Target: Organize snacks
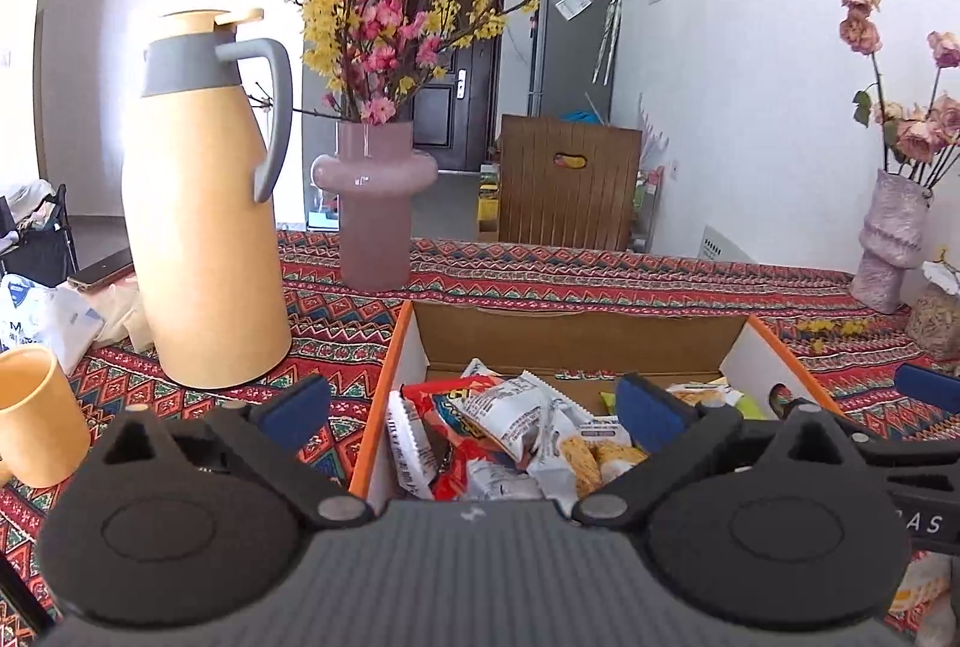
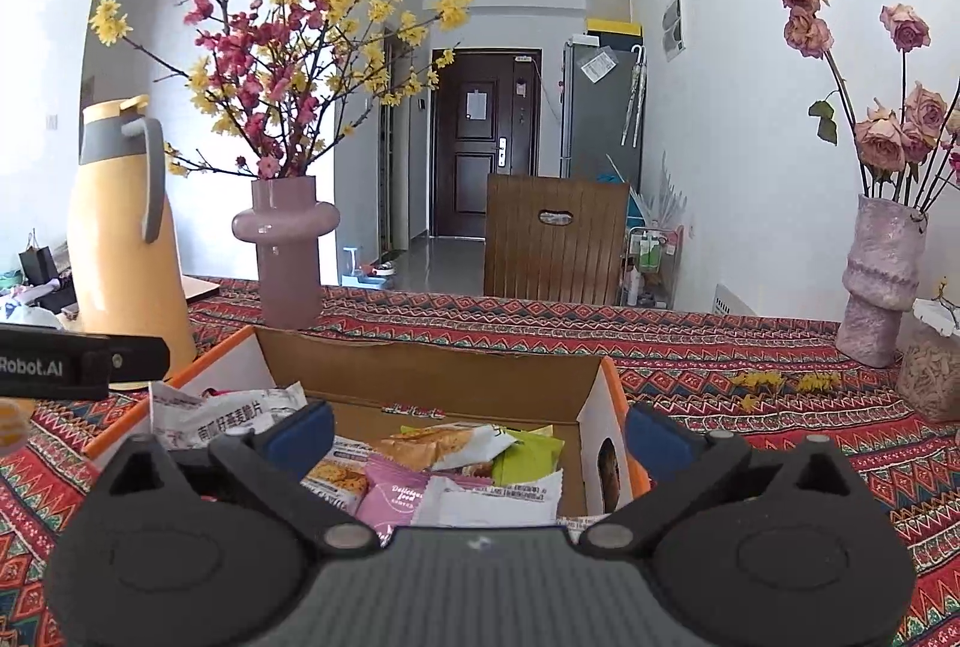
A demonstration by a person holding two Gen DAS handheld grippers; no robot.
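An open cardboard box (image 1: 576, 335) with an orange rim stands on the patterned tablecloth, holding several snack packets. My left gripper (image 1: 474, 404) hovers open over the box's left half, above a red packet (image 1: 450, 410) and a white packet (image 1: 519, 407); nothing sits between its blue pads. My right gripper (image 2: 480, 434) is open over the right half of the box (image 2: 432, 371), above a pink packet (image 2: 396, 497), a green packet (image 2: 528, 458) and a white packet (image 2: 492, 503). Its right finger hangs outside the box wall. One of the right gripper's pads (image 1: 927, 386) shows at the left view's right edge.
A tall yellow thermos jug (image 1: 204, 227) and a pink vase of blossom branches (image 1: 375, 203) stand behind the box on the left. A yellow mug (image 1: 36, 419) is at the near left. A textured vase with dried roses (image 2: 882, 275) and a jar (image 2: 930, 377) stand right. A wooden chair (image 2: 555, 239) faces the far edge.
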